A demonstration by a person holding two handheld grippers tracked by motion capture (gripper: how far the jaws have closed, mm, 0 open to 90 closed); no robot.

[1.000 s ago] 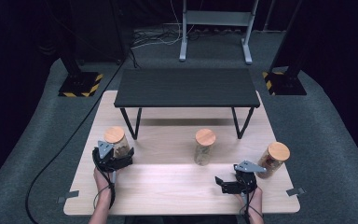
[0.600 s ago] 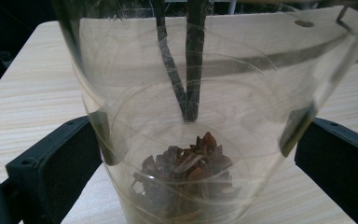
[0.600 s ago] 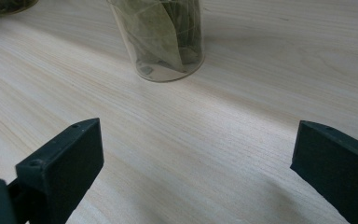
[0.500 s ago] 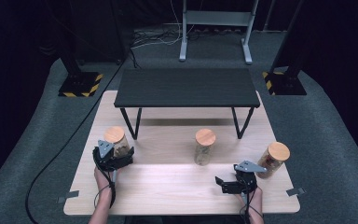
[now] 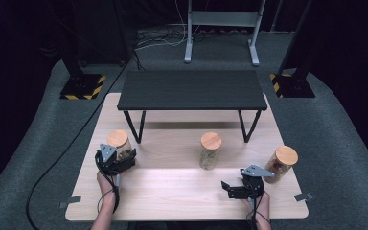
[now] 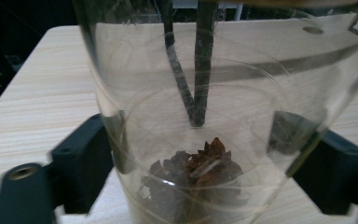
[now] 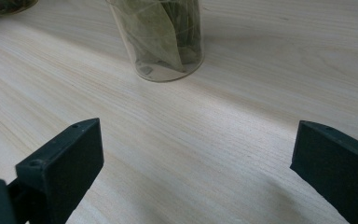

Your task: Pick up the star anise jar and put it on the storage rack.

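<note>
1. The wooden table (image 5: 172,191) carries everything; a low black bench (image 5: 191,89) stands across its far half, its legs planted on the wood just behind the jars.
2. Over the last second almost nothing has shifted in the high view: both grippers sit where they were, and all three jars stand in the same spots. I take it the grasp is being settled, not yet a lift.
3. The left gripper (image 5: 120,160) has the left jar (image 5: 119,143) between its jaws. In the left gripper view the glass (image 6: 214,116) stands between the two black jaws, which press at or just beside its walls. They are still spread about as wide as the jar, and I cannot tell whether they truly clamp it. The jar is upright on the table at the near left, with a cork lid and dark brown bits (image 6: 196,168) at the bottom.
4. The right gripper (image 5: 239,188) rests low at the near right with its jaws wide apart and nothing between them, only bare wood.
5. The middle jar (image 5: 210,151), holding pale green leaves (image 7: 163,32), stands ahead of the right gripper, well apart from it.
6. The right jar (image 5: 281,164) stands just beside the right gripper's far side.
7. Obstacles: the bench leg (image 5: 132,127) close behind the left jar could catch a forward lift.
</note>
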